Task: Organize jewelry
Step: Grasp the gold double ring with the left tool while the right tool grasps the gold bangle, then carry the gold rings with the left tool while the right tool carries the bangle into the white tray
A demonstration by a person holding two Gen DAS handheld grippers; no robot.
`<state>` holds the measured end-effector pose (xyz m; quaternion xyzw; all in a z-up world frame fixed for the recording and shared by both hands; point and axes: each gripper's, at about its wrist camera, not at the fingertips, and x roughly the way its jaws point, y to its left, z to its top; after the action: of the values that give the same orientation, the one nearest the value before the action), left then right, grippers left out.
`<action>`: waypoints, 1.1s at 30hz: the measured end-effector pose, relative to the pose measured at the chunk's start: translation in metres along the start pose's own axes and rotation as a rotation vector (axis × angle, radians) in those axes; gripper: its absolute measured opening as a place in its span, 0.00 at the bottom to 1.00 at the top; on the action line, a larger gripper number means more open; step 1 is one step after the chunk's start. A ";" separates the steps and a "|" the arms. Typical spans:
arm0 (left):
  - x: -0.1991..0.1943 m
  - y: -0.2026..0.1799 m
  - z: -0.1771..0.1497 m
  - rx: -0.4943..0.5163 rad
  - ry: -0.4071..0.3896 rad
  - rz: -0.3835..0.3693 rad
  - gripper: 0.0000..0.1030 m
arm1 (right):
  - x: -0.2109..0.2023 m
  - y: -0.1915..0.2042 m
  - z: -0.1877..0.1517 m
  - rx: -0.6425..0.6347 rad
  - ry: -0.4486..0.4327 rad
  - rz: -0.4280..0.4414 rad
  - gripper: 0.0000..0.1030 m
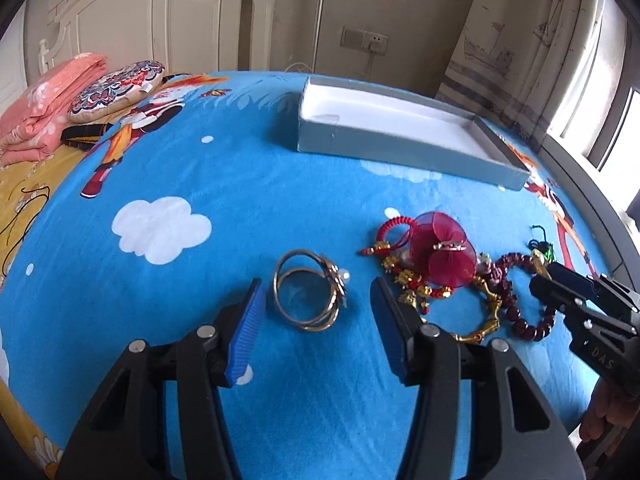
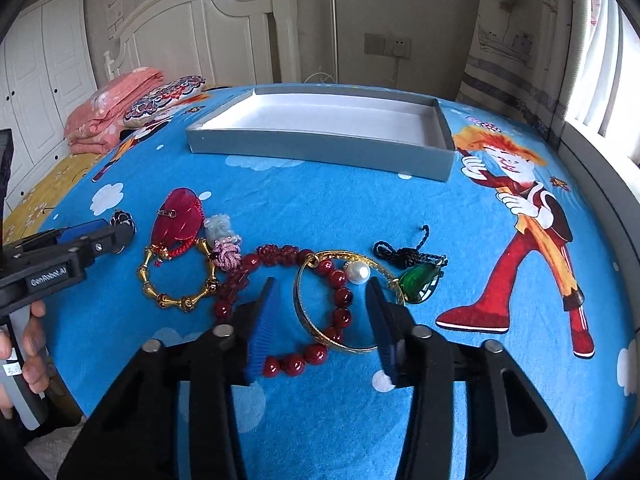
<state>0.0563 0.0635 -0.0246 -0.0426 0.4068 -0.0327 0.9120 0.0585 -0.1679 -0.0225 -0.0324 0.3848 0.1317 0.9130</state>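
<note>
On the blue cartoon-print bedsheet (image 1: 240, 168), near the shallow grey cardboard box (image 1: 400, 148), we list: thin gold double-loop bangle (image 1: 308, 296) between our left gripper's (image 1: 318, 300) spread fingers; gold pearl-set bangle (image 2: 344, 300) and dark red bead bracelet (image 2: 316, 320) between our right gripper's (image 2: 320, 312) spread fingers.

On the bed (image 2: 280, 208) we see the open box (image 2: 320, 148) at the far side. Nearer us lies the jewelry: coiled bangle (image 1: 308, 294) leftmost, beaded bracelet (image 2: 320, 312) overlapping a pearl bangle (image 2: 340, 304), pendant (image 2: 420, 278) rightmost.
</note>
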 end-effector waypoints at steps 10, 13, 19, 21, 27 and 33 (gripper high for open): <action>0.000 -0.002 0.001 0.025 -0.009 0.021 0.35 | -0.006 -0.009 -0.003 0.041 -0.033 0.021 0.08; -0.002 -0.002 0.003 0.024 -0.020 0.021 0.35 | -0.010 -0.013 -0.003 0.048 -0.052 0.011 0.07; -0.009 -0.004 0.008 0.029 -0.045 0.025 0.35 | -0.019 -0.021 -0.001 0.068 -0.087 -0.006 0.06; -0.011 -0.006 0.010 0.034 -0.054 0.024 0.35 | -0.022 -0.023 0.001 0.067 -0.097 -0.020 0.06; -0.015 -0.014 0.018 0.058 -0.072 0.015 0.35 | -0.024 -0.027 0.006 0.069 -0.109 -0.034 0.06; -0.019 -0.027 0.030 0.095 -0.093 0.007 0.35 | -0.023 -0.030 0.011 0.084 -0.112 -0.064 0.06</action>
<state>0.0652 0.0395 0.0118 0.0004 0.3621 -0.0469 0.9309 0.0592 -0.1994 0.0004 0.0008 0.3370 0.0877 0.9374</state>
